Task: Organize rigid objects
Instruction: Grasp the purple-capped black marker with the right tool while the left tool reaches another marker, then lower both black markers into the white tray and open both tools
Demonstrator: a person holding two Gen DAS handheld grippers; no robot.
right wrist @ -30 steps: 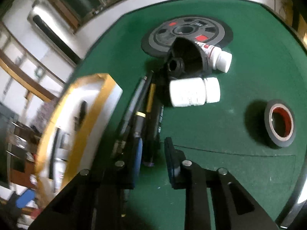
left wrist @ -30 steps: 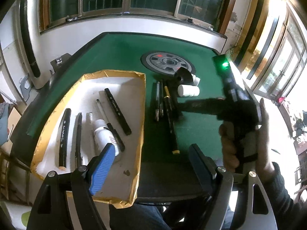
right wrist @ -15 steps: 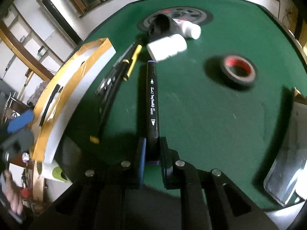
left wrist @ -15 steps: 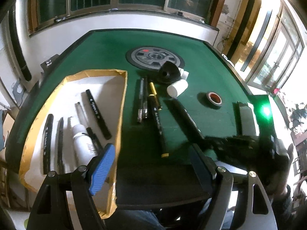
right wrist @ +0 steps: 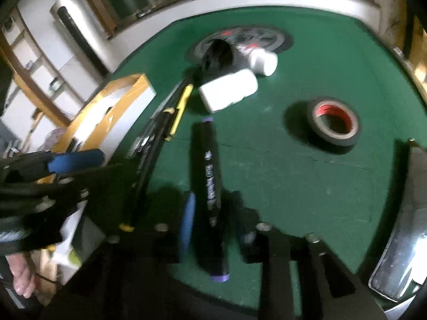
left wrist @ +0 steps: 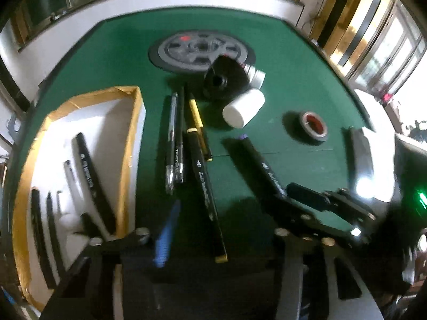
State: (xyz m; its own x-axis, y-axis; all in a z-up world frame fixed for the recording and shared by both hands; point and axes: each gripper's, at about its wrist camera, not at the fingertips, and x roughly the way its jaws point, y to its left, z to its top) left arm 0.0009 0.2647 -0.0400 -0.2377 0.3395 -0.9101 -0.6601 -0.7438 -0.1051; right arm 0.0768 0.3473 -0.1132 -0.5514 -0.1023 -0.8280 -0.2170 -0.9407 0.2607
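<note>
A black marker with purple ends (right wrist: 210,186) lies on the green table between the jaws of my right gripper (right wrist: 213,226), which stand apart and do not grip it. It also shows in the left wrist view (left wrist: 264,170). My left gripper (left wrist: 221,240) is open and empty above a long black marker with a yellow end (left wrist: 206,194). Beside it lie a yellow pen (left wrist: 198,125) and two dark pens (left wrist: 174,144). A white tray with a yellow rim (left wrist: 133,133) at the left holds several black pens (left wrist: 88,170).
Two white bottles (left wrist: 244,108), a black funnel-shaped part (left wrist: 224,80) and a grey disc (left wrist: 200,50) lie at the back. A black tape roll with red core (right wrist: 333,122) lies at the right. A metal box (right wrist: 408,229) stands at the right edge.
My right gripper has opened and let go of the purple-ended marker, which now lies on the table. My left gripper has moved forward and right over the loose pens.
</note>
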